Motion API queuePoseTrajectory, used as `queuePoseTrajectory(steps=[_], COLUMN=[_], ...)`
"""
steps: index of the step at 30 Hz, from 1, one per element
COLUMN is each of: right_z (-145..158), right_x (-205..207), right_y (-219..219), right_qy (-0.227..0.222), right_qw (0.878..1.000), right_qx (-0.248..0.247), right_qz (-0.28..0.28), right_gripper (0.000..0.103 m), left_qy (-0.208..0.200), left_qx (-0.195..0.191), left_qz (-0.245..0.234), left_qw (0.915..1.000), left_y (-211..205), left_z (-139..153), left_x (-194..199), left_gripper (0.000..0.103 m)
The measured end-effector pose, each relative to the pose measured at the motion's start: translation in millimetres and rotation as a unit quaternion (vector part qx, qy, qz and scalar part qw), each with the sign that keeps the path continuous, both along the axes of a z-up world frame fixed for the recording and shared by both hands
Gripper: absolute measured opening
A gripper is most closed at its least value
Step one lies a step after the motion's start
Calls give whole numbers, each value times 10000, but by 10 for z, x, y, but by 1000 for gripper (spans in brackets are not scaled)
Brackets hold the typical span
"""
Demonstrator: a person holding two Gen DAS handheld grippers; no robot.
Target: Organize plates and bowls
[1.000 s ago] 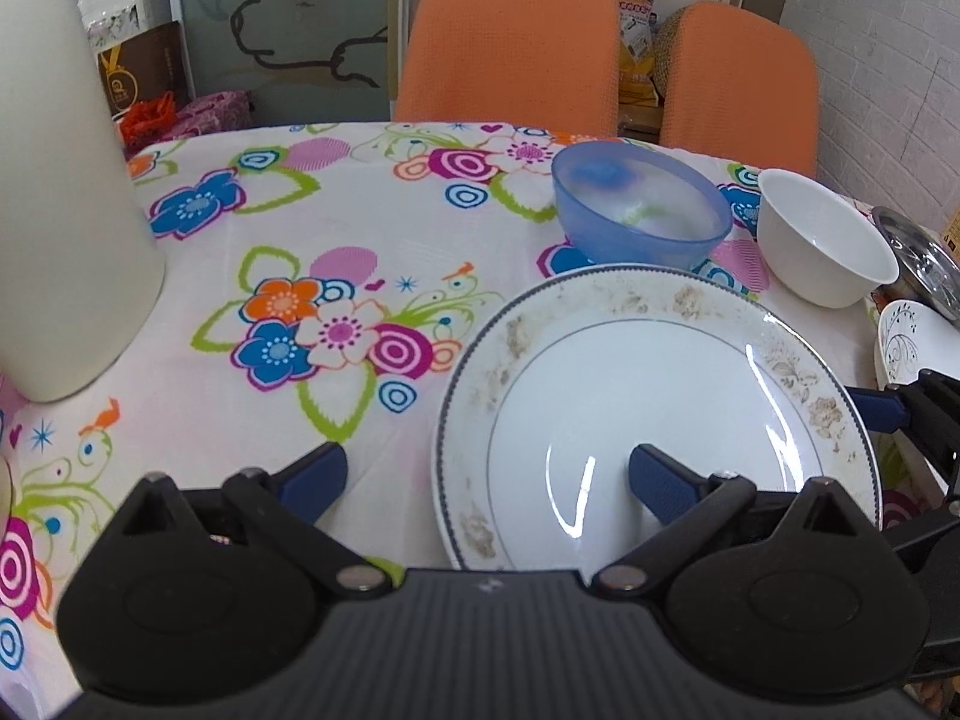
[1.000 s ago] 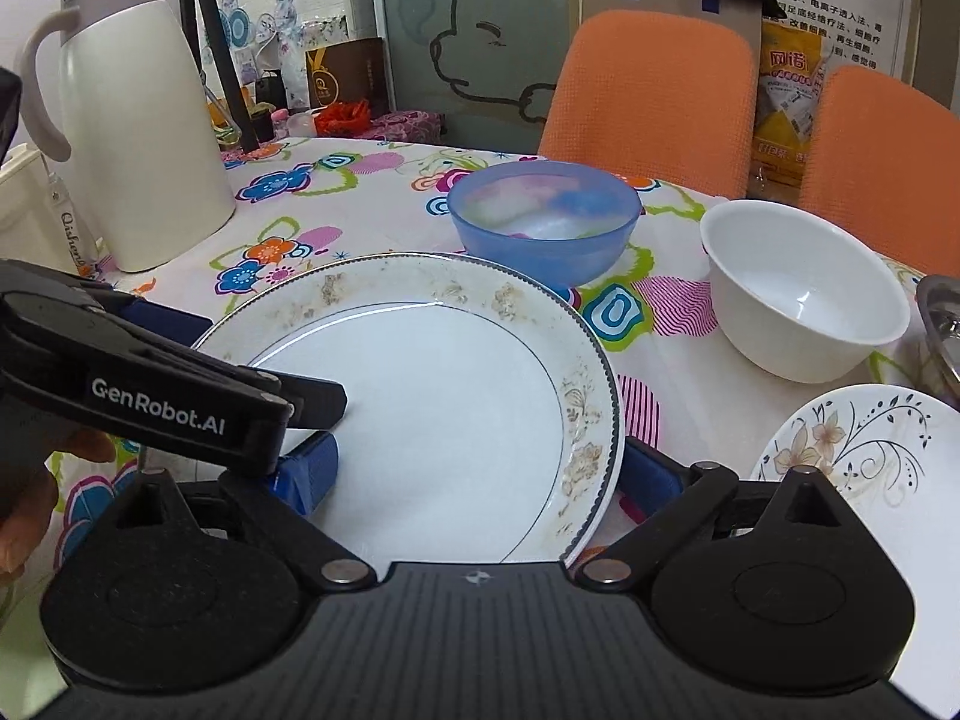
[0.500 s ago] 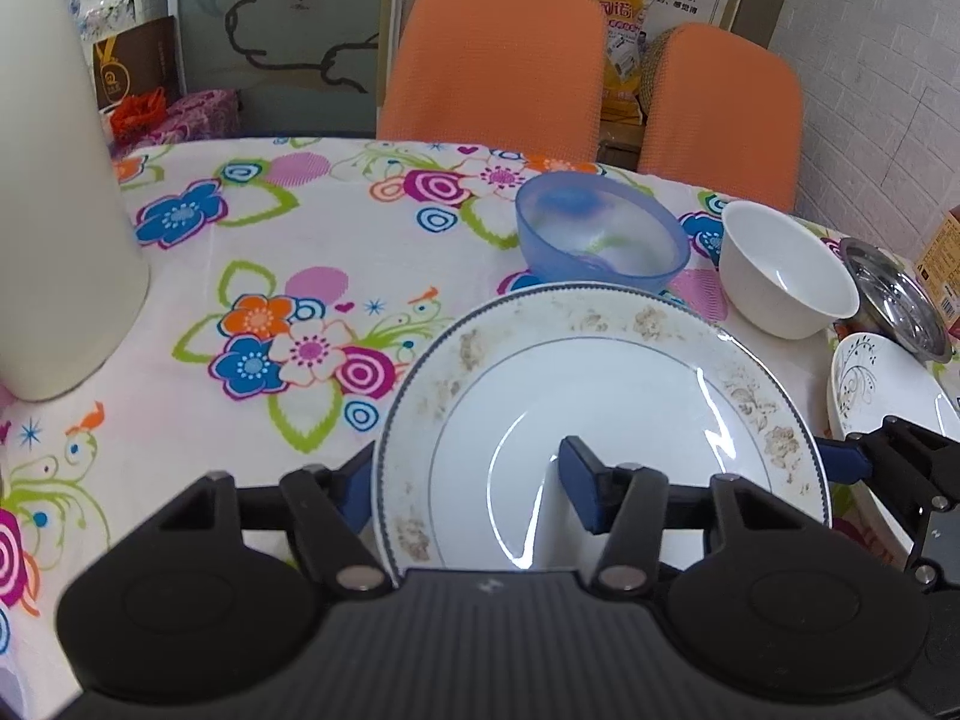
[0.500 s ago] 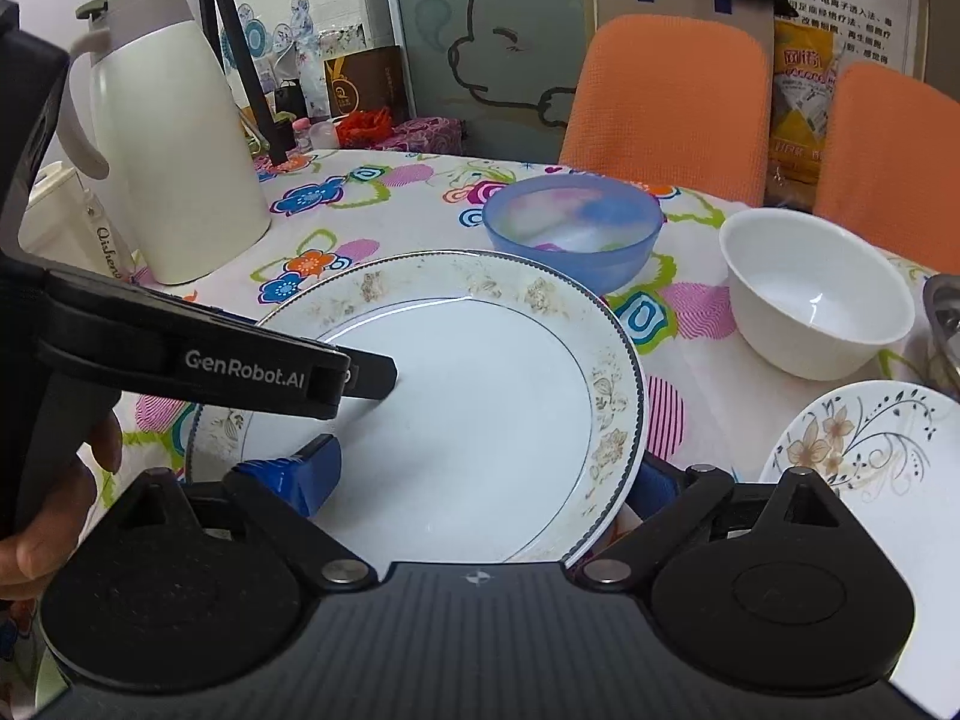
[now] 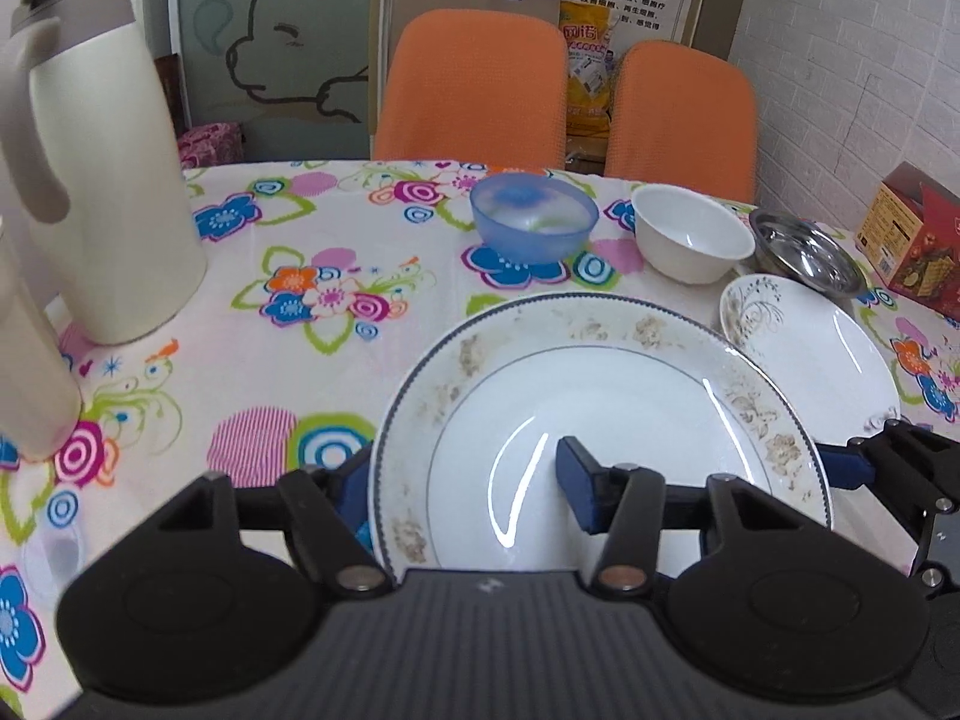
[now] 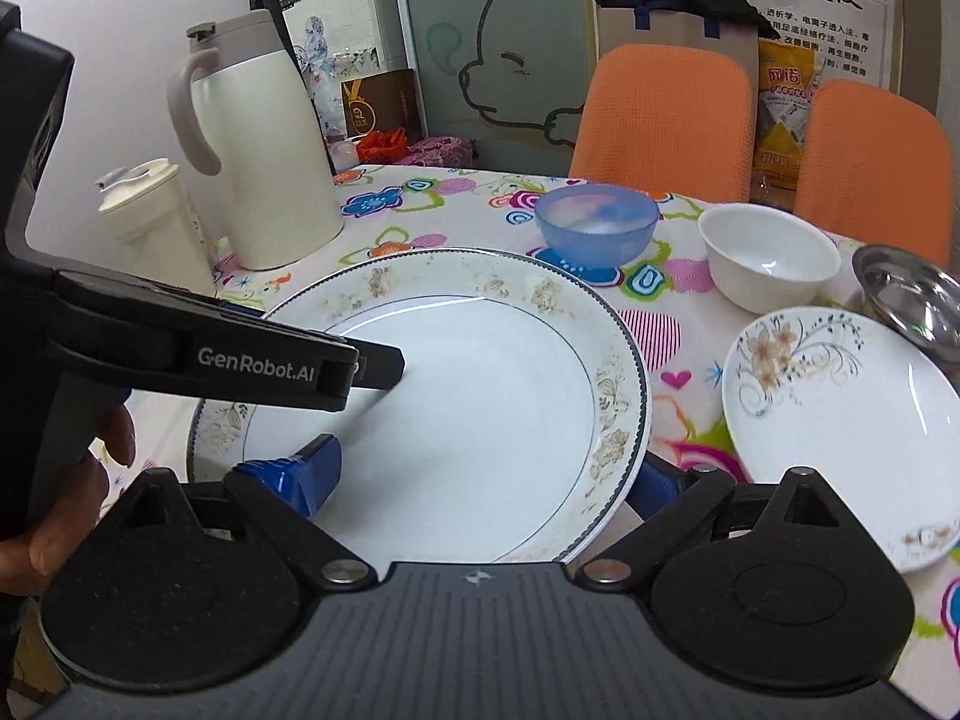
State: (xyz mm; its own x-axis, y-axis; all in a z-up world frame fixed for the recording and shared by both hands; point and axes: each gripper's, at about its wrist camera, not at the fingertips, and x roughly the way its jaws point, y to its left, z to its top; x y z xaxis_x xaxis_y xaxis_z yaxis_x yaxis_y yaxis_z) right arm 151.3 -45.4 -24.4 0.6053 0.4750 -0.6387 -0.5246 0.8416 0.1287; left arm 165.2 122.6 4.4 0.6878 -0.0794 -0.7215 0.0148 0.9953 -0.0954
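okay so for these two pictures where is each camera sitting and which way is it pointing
Left wrist: sits on the left gripper, facing across the table toward the orange chairs; its fingers grip the big plate.
Right wrist: sits on the right gripper, facing the same way; its fingers straddle the plate's right rim, and a hand shows at left.
Both show: the plate, blue bowl, white bowl.

Bare tablecloth (image 5: 336,354) is lying open left of the big plate (image 5: 600,420), with the jug (image 5: 114,180) and a smaller flask (image 6: 150,228) blocking the far left edge. To the right, the floral plate (image 6: 840,420) is sitting close beside the big plate, leaving only a narrow gap. Farther back, the blue bowl (image 5: 534,225), white bowl (image 5: 690,240) and steel dish (image 5: 804,252) are standing in a row, closing off the far side.
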Motion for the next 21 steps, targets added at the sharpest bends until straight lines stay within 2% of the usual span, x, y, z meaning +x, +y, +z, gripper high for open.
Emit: queuePoseTrajectory(steps=[5, 8, 14, 19, 21], right_z=[-110, -192, -279, -210, -149], right_x=[-369, -509, -594, -652, -691], right_y=[-43, -46, -47, -165, -219], right_qy=[142, 161, 84, -192, -484], right_qw=[9999, 9998, 9999, 9993, 9979], right_qx=[6, -37, -27, 100, 100], right_qz=[-51, -66, -56, -295, -415], right_gripper=[85, 85, 84, 83, 84], left_qy=[107, 172, 40, -291, -405], left_qx=[-8, -83, 286, 319, 393], left_qz=[37, 54, 9, 34, 71], left_qw=[9999, 9998, 9996, 9991, 9984], left_y=[-58, -46, -116, -107, -101], left_z=[-130, -238, -334, -238, -185], left_x=[-440, -568, -640, -699, -702], left_gripper=[53, 53, 54, 72, 72])
